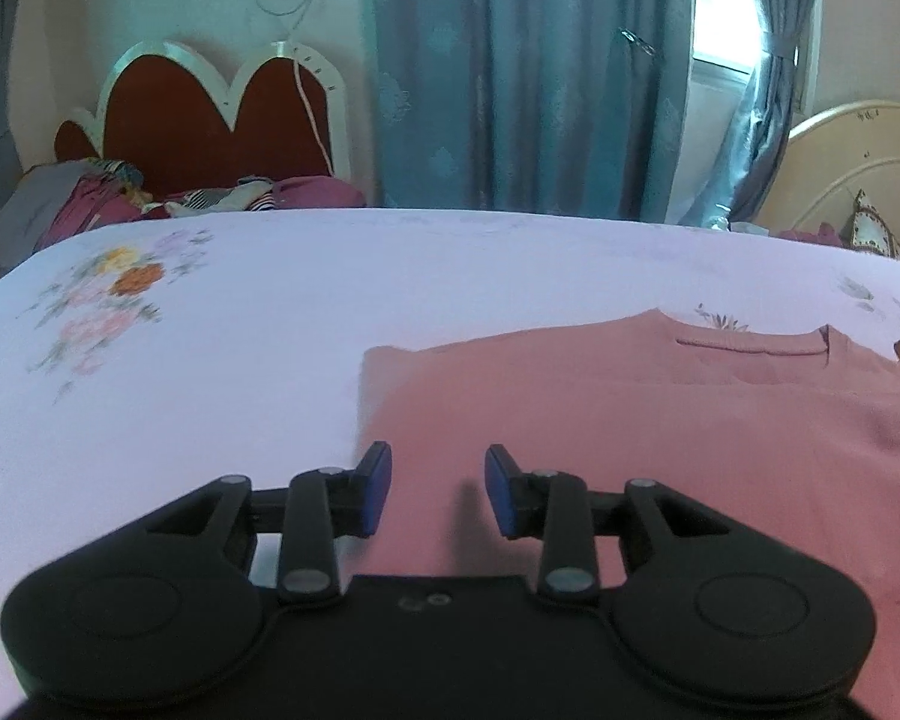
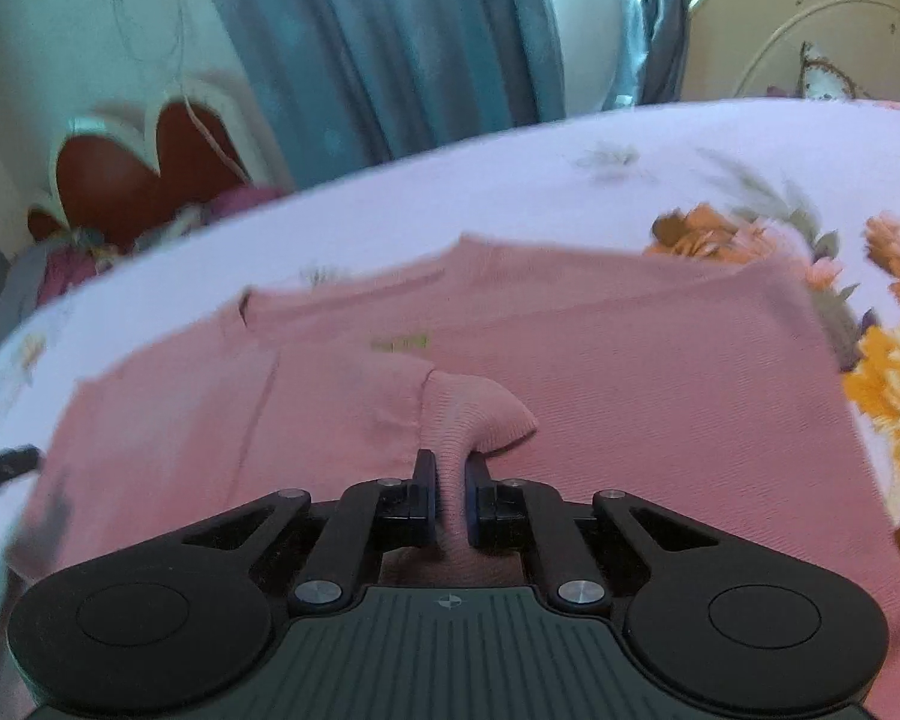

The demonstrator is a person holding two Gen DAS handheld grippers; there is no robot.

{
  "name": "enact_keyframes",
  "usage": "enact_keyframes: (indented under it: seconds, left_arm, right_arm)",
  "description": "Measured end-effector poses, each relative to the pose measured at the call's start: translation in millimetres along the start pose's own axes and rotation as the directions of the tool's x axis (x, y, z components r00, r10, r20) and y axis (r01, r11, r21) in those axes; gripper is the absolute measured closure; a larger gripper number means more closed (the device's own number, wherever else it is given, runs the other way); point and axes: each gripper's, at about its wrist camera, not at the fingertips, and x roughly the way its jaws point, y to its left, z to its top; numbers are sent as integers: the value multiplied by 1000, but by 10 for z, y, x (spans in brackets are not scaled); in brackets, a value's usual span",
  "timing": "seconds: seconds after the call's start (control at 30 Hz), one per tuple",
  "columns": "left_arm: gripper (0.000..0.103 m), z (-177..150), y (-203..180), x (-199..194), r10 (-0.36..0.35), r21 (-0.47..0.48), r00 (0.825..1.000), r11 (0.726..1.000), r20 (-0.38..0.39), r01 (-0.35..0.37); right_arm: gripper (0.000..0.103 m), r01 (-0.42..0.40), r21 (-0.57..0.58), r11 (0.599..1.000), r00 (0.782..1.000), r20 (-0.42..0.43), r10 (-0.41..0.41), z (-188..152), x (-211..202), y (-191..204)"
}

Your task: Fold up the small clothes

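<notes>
A: Pink ribbed knit, a small top, is seen lying flat on the bed with the pale lilac flowered sheet, toward its near right part, the neckline turned to the bed's far edge. A bunched fold of that knit, perhaps a sleeve or a hem corner, is pinched between the pressed-together jaws of the right gripper.

B: And the left gripper?

A: Its blue pads are held apart with nothing between them, just over the garment's left edge. Nothing is gripped there.

B: What could be spoiled from here?

A: Only a narrow tuft is caught, so the fabric could be pulled out of the pinch if it is carried across too briskly. The layers already laid flat could also be dragged along, since no other point is pinned, and the fold line would be skewed. A stretchy knit is likely to be bunched rather than creased cleanly.

B: Any risk near the bed's edges?

A: Little is judged; the top is well inside them. The heap of mixed clothes by the red headboard is well apart.
</notes>
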Motion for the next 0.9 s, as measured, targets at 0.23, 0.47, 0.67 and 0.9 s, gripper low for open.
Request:
enact_keyframes:
  seconds: [0.23,0.47,0.67,0.9]
  left_arm:
    - [69,13,-39,288,3,9,999,1000,-45,-3]
    - [69,117,-48,458,22,19,999,1000,-41,-21]
    - [67,104,-20,602,60,7,997,998,-48,-60]
    - [67,161,-30,593,74,-7,995,997,-73,-74]
  right_arm:
    - [95,69,-88,994,995,-69,-75,-87,136,-86]
    - [55,106,-89,990,993,70,-100,90,-11,-37]
    - [56,95,-137,986,995,42,-90,62,198,104]
    - [56,130,-152,980,991,-8,-132,6,413,47]
